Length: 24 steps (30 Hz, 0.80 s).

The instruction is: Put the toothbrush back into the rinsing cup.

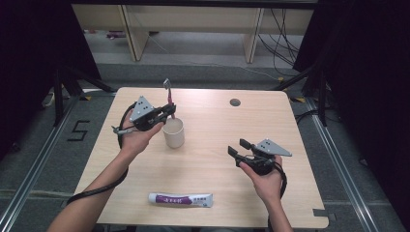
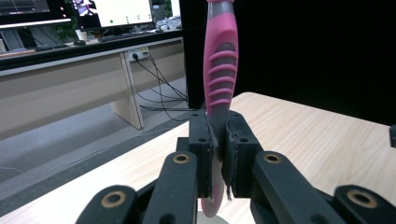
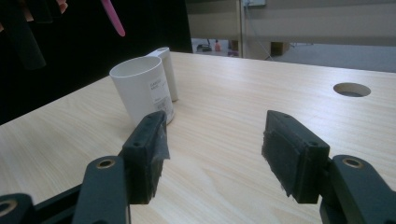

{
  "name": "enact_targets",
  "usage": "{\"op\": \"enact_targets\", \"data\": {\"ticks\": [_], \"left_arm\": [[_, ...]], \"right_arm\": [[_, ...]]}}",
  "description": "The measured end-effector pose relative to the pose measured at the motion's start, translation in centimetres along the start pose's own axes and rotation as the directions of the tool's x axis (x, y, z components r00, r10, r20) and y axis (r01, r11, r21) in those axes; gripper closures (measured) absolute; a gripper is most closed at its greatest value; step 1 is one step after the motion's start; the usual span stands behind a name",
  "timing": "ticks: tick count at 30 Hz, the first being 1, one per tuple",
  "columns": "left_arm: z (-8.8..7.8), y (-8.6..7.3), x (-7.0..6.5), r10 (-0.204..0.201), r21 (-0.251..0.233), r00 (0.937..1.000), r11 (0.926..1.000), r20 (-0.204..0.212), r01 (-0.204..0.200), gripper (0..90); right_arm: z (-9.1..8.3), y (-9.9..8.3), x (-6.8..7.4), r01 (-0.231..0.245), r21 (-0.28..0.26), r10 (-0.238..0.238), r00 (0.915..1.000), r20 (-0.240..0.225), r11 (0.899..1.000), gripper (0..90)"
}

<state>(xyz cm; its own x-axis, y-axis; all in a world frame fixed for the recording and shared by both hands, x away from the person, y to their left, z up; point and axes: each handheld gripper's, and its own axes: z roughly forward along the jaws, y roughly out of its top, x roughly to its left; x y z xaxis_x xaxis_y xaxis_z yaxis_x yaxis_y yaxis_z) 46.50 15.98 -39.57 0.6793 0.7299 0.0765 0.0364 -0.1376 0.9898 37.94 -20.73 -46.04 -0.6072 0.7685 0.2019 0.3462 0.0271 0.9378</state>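
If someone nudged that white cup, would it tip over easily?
Probably yes. The white cup looks thin-walled, empty and taller than wide, so likely light. Its flat base on the smooth table may let it slide first; a high push would likely topple it.

Each black tool [image 1: 170, 112] carries a grey three-cornered plate, brass-ringed pivots, padded jaws and a trailing black cable.
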Motion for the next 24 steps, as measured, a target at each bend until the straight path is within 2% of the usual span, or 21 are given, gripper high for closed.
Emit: {"op": "enact_targets", "data": {"ticks": [1,5,13,16,17,20,21,24], "left_arm": [[0.0,0.0,0.1,0.002,-0.003,1.0000,1.0000,-0.002,-0.002,82.6],[0.3,0.1,0.4,-0.001,-0.007,1.0000,1.0000,-0.006,0.000,82.6],[0.9,-0.1,1.2,-0.007,0.005,0.9998,1.0000,-0.020,0.007,82.6],[1.3,-0.3,1.5,-0.009,0.007,0.9996,0.9999,-0.026,0.009,82.6],[1.4,-0.3,1.6,-0.009,0.009,0.9996,0.9999,-0.027,0.010,82.6],[1.7,-0.5,1.9,-0.005,0.016,0.9994,0.9999,-0.034,0.006,82.6],[1.8,-0.6,2.0,-0.007,0.015,0.9994,0.9999,-0.034,0.008,82.6],[2.0,-0.7,2.4,-0.009,0.022,0.9991,0.9997,-0.041,0.010,82.6]], "right_arm": [[0.1,0.0,-0.2,0.031,-0.010,-0.031,0.9995,0.005,0.999,40.5],[0.1,0.0,-0.3,0.049,-0.010,-0.049,0.9986,0.019,0.999,40.3],[0.1,-0.2,-0.3,0.039,-0.019,-0.039,0.9991,0.018,0.999,40.3],[0.1,-0.2,-0.5,0.054,-0.024,-0.053,0.9983,0.024,0.998,40.2],[0.0,-0.2,-0.4,0.039,-0.019,-0.039,0.9990,0.022,0.999,40.2],[0.0,-0.3,-0.4,0.042,-0.017,-0.042,0.9988,0.027,0.999,40.2],[-0.1,-0.3,-0.3,0.025,-0.008,-0.025,0.9995,0.019,1.000,40.3],[0.0,-0.3,-0.4,0.031,-0.009,-0.031,0.9993,0.019,0.999,40.2]]}}
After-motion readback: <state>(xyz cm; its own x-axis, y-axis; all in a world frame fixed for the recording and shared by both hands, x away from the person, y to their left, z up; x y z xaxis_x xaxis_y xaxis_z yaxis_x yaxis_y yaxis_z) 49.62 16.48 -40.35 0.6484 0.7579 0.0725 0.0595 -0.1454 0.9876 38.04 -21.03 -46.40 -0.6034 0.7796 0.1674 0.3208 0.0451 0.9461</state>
